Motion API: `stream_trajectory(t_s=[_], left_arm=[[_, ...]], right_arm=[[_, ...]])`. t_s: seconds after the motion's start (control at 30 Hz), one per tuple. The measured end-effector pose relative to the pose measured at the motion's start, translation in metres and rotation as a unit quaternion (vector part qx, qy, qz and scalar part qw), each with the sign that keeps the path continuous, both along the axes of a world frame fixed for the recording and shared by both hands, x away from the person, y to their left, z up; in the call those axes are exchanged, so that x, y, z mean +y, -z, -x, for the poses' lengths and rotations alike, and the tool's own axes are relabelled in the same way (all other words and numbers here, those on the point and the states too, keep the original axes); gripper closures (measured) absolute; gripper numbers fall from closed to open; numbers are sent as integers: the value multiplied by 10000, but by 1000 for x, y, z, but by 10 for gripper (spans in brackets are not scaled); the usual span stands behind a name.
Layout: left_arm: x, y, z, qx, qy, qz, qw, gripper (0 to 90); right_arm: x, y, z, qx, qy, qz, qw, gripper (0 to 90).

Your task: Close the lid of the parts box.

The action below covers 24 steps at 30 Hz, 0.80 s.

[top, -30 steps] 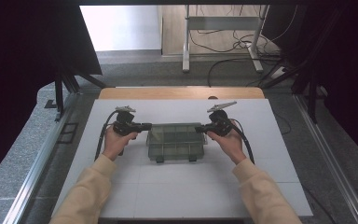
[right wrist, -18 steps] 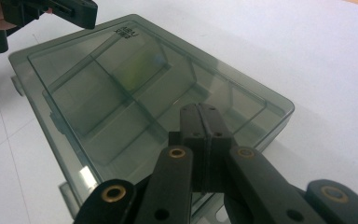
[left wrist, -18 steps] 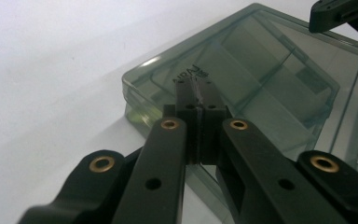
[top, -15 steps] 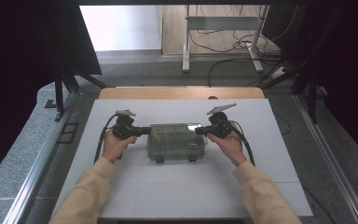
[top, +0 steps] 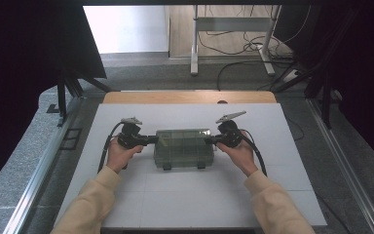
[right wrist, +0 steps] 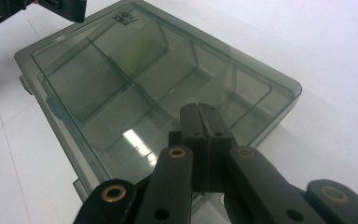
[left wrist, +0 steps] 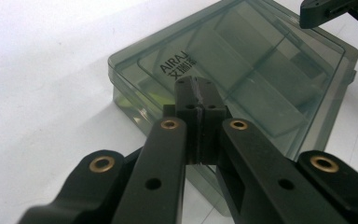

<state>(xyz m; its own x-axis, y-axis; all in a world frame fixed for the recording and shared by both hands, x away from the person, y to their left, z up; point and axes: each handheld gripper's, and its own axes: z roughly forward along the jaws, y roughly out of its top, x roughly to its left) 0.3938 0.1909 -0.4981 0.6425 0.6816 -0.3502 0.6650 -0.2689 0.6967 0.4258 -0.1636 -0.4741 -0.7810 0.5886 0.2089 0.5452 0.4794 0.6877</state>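
**Closed jaws bracket a compartment box from both ends**

A smoky, see-through compartment box [top: 182, 147] lies flat near the middle of the white desk [top: 185, 200], lid down, its two latches facing six o'clock toward the person. The left gripper [top: 152, 140] meets the box's short end at nine o'clock, and the right gripper [top: 209, 140] meets the opposite end at three o'clock.

Both sets of jaws are pressed fully together with nothing between them. In the left gripper view the joined tips [left wrist: 195, 88] sit over the box's corner [left wrist: 168, 70], next to the printed lettering on the lid; in the right gripper view the tips [right wrist: 200, 114] hover at the lid's edge [right wrist: 242, 84], above the dividers visible through the plastic. Whether either tip actually touches the box cannot be told.

Holding the jaws closed turns each gripper into a blunt pusher. Set at opposite ends, they look placed to squeeze, steady or square up the box between them, rather than to pinch any part of it.
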Motion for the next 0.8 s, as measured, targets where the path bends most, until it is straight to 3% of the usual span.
stream_trajectory(t_s=[0.8], left_arm=[[-2, 6, 9, 95, 161, -134, 9997, 898]], right_arm=[[0, 10, 10, 114, -85, 78, 9999, 900]])
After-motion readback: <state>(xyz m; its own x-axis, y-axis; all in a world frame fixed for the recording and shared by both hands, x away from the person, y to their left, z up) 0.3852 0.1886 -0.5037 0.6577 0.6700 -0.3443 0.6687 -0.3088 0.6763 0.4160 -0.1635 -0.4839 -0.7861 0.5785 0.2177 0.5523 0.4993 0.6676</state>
